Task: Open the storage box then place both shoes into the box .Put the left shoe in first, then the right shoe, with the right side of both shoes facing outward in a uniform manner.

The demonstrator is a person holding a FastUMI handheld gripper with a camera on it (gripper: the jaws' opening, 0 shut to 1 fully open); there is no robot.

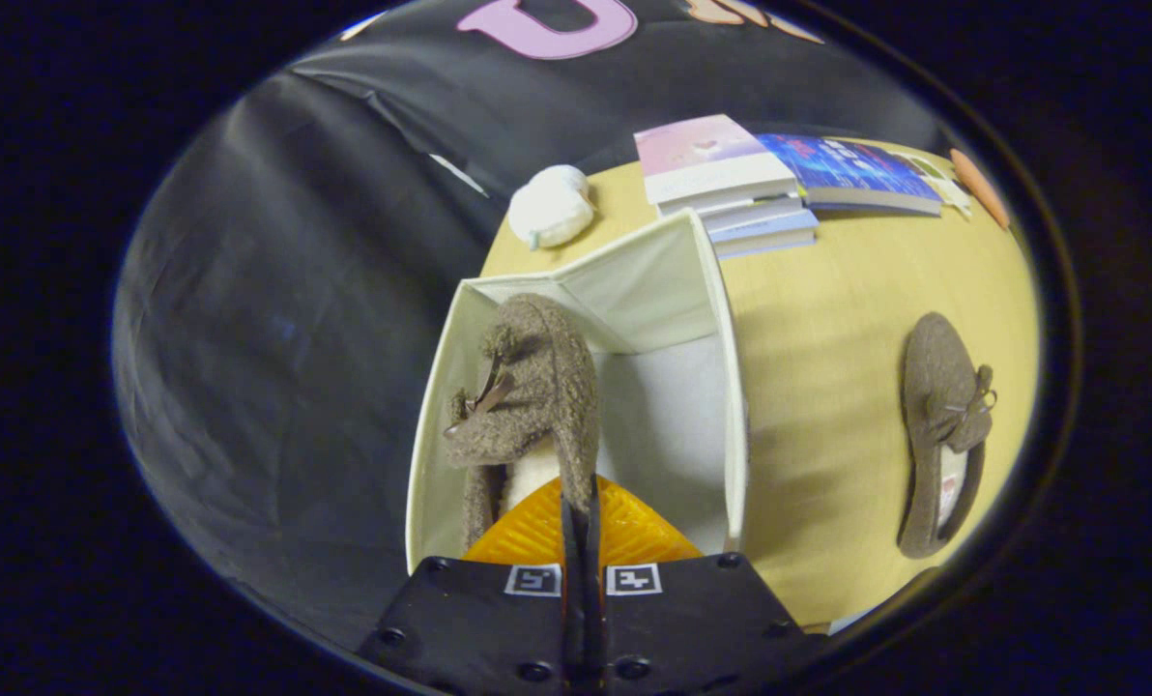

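**First Shoe Held Over Open Box: Risks and Blind Spots**

Gripper view: The gripper (581, 507) has its fingers pinched together on the heel rim of the first shoe (528, 387), which hangs inside the open storage box (735, 387). The second shoe (943, 435) lies on the table (827, 319), well apart from the box.

Risk: the thin edge grip may slip, letting the shoe drop facing the wrong way.

Hidden: the finger contact points, the box floor beneath the shoe, and the shoe's sole.

The gripper view rides on the gripper (581, 517) and looks steeply down along its two closed fingers into the open storage box (731, 387) close below (the wooden table (847, 290) and stacked books (731, 184) curve away beyond).
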